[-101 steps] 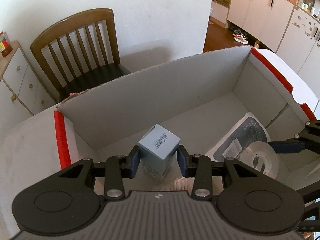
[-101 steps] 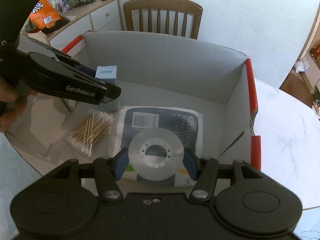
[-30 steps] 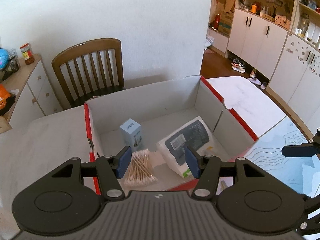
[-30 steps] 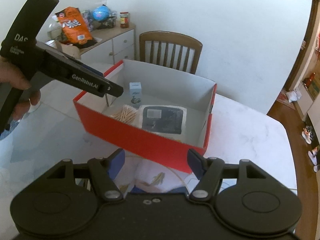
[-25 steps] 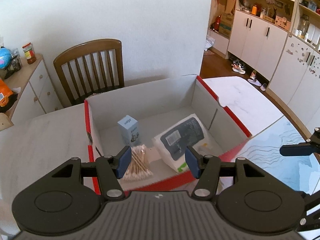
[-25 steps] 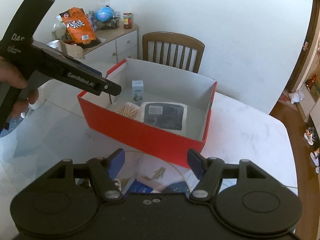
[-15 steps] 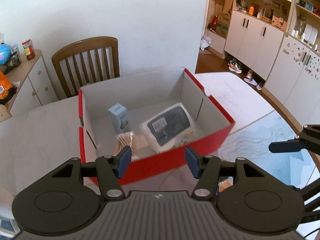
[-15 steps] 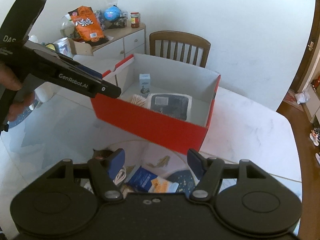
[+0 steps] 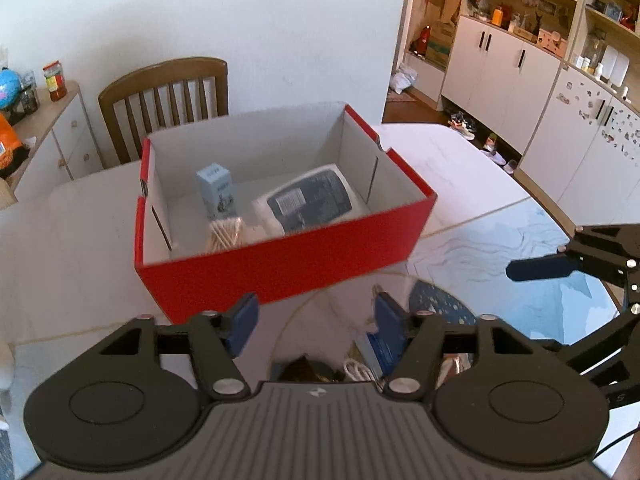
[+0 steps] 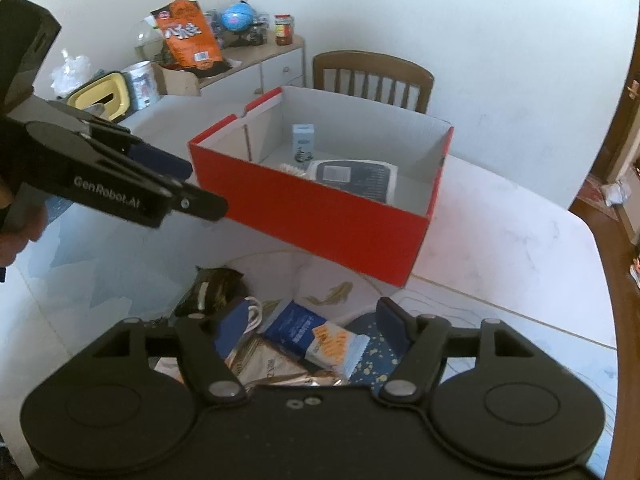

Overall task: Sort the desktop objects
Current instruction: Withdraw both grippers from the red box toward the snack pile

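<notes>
The red cardboard box [image 9: 280, 264] stands on the white table and holds a small blue carton [image 9: 216, 190], a bundle of cotton swabs [image 9: 224, 234] and a white-and-dark packet [image 9: 310, 200]. My left gripper [image 9: 316, 322] hovers in front of the box's near wall; its jaws are opening and nothing is between them. My right gripper [image 10: 312, 324] is open and empty above a pile of loose items: a dark packet [image 10: 212, 292], a white cable [image 10: 254, 312], a blue packet [image 10: 296, 326] and an orange-and-white snack bar [image 10: 336, 344].
A wooden chair [image 9: 164, 96] stands behind the table. To the left, a white sideboard [image 10: 256, 68] carries jars, a globe and an orange snack bag. A person's hand [image 10: 16, 232] holds the left gripper [image 10: 188, 184]. White cupboards [image 9: 500, 64] line the room at right.
Both grippers have drawn back from the box toward the near side of the table. The pile of loose items has come into view, and the left jaws stand wider.
</notes>
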A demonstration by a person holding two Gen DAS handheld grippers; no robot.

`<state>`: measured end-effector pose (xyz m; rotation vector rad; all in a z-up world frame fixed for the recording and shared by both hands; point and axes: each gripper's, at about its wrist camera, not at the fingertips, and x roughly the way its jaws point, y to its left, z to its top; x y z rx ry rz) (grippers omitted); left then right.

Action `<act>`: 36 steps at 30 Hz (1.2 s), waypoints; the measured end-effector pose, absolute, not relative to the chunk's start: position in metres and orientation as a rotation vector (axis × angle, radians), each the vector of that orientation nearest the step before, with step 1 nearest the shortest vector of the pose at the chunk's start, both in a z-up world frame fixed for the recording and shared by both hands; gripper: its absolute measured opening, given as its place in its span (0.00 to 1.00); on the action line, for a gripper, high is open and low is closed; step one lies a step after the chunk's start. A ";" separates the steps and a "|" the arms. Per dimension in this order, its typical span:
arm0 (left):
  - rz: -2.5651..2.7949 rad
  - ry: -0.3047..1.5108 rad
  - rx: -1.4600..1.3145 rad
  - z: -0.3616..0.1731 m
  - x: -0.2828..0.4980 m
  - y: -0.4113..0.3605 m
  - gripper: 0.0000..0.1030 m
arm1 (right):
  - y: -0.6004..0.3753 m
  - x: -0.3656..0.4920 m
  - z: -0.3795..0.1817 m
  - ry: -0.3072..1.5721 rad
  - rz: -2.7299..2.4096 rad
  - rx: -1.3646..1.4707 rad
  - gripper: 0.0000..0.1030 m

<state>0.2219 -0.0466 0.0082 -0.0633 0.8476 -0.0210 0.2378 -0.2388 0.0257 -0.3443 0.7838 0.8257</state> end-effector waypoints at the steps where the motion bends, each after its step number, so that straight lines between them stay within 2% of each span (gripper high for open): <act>1: -0.024 0.849 -0.068 0.006 0.219 -0.047 0.69 | -0.240 0.235 0.025 0.780 0.832 -0.345 0.71; 3: -0.028 0.852 -0.084 0.002 0.213 -0.048 0.69 | -0.240 0.233 0.023 0.784 0.838 -0.342 0.73; 7: -0.034 0.854 -0.108 -0.007 0.202 -0.048 0.81 | -0.240 0.230 0.018 0.794 0.845 -0.337 0.79; 12: -0.060 0.866 -0.134 -0.019 0.189 -0.049 0.82 | -0.240 0.226 0.011 0.800 0.840 -0.330 0.87; 15: -0.072 0.860 -0.149 -0.027 0.180 -0.049 0.84 | -0.241 0.225 0.006 0.813 0.830 -0.330 0.87; 17: -0.079 0.856 -0.150 -0.031 0.173 -0.049 0.95 | -0.242 0.225 0.002 0.824 0.821 -0.326 0.87; 18: -0.079 0.853 -0.147 -0.034 0.170 -0.049 0.97 | -0.243 0.225 0.001 0.829 0.818 -0.324 0.87; 36: -0.107 0.897 -0.093 -0.082 0.129 -0.053 0.99 | -0.245 0.228 -0.016 0.891 0.784 -0.307 0.87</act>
